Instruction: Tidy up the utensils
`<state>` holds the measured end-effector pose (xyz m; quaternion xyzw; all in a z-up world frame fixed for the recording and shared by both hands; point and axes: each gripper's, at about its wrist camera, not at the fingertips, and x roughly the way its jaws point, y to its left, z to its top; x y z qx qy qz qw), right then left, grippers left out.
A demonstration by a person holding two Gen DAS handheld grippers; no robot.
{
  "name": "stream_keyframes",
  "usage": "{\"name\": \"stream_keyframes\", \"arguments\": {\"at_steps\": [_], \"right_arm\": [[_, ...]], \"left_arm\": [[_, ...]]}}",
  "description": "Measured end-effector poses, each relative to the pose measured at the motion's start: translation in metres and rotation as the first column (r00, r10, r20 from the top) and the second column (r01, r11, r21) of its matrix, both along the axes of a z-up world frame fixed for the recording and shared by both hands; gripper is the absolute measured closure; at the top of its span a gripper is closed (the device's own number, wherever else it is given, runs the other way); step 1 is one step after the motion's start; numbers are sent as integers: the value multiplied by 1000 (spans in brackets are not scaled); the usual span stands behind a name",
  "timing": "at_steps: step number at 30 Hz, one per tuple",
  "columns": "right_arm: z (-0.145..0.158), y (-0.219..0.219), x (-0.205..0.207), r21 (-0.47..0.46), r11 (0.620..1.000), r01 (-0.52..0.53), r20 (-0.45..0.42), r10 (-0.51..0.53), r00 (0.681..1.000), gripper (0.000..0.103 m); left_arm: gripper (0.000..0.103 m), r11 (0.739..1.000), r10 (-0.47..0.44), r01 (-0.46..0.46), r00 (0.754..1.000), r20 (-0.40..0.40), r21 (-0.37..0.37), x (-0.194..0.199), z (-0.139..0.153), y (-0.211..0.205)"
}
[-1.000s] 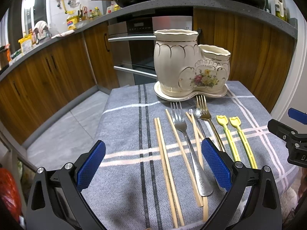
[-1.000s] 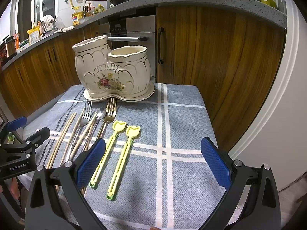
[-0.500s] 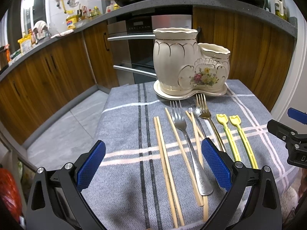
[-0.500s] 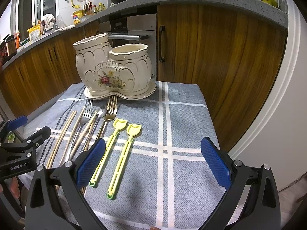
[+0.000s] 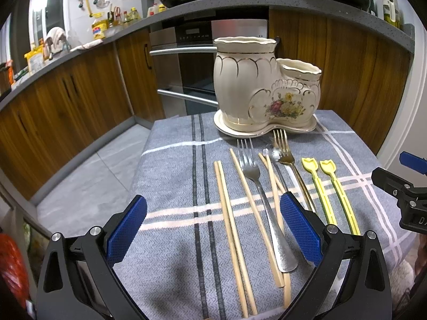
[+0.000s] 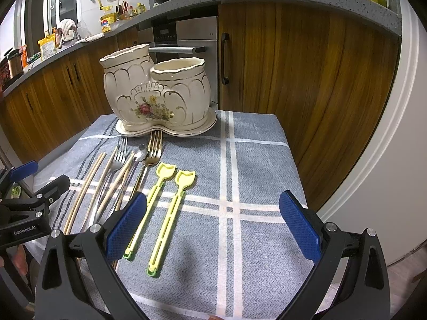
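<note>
A cream ceramic two-pot utensil holder (image 5: pixel 267 90) with a flower print stands at the back of the table; it also shows in the right wrist view (image 6: pixel 160 96). In front of it lie wooden chopsticks (image 5: pixel 229 213), a silver fork (image 5: pixel 256 186), a gold fork (image 5: pixel 291 165) and two yellow plastic picks (image 5: pixel 333 192), (image 6: pixel 162 213). My left gripper (image 5: pixel 213 229) is open and empty, low over the chopsticks and the silver fork handle. My right gripper (image 6: pixel 213 224) is open and empty, above the cloth just right of the yellow picks.
The table carries a grey cloth with white stripes (image 6: pixel 253 160). Wooden cabinets (image 6: pixel 307 74) and an oven (image 5: pixel 194 64) stand close behind. The table drops off to the floor (image 5: pixel 88 165) on the left. A white wall (image 6: pixel 400 146) is on the right.
Both grippers have edged slightly forward toward the holder. Nothing was taken hold of and the utensils lie as before.
</note>
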<state>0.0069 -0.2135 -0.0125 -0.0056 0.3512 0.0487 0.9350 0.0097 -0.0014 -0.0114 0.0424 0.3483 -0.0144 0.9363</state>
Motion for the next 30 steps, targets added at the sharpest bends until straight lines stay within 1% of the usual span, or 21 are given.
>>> {"name": "stream_keyframes", "arguments": {"at_steps": [12,19,21,24,26,28,30], "right_arm": [[-3,0,2,-4,1000,-2,-11,2,1000,5],[-6,1,6,-2,1000,-14,-22,14,1000,5],[-7,0,5,4,1000,-10,-12,10,1000,5],[-6,-2,5,15,1000,-5,11,5,1000,5],[-4,-4,5,25,1000,-5,24,5,1000,5],[-4,-5,5,26,999,-26,29,25,999,5],[-5,-4,5,24,998,-50,40,49,998,5]], "left_arm": [[4,1000,-2,2,1000,-11,-1,3,-3,2],[4,999,7,-9,1000,-27,-47,6,-4,10],[4,999,8,-9,999,-31,-33,8,-4,10],[4,1000,13,-13,999,-42,16,10,-8,9],[4,1000,21,-20,999,-48,19,12,-9,13],[4,1000,-6,7,998,-62,11,13,-11,14],[4,999,-9,11,998,-55,33,13,-11,14]]}}
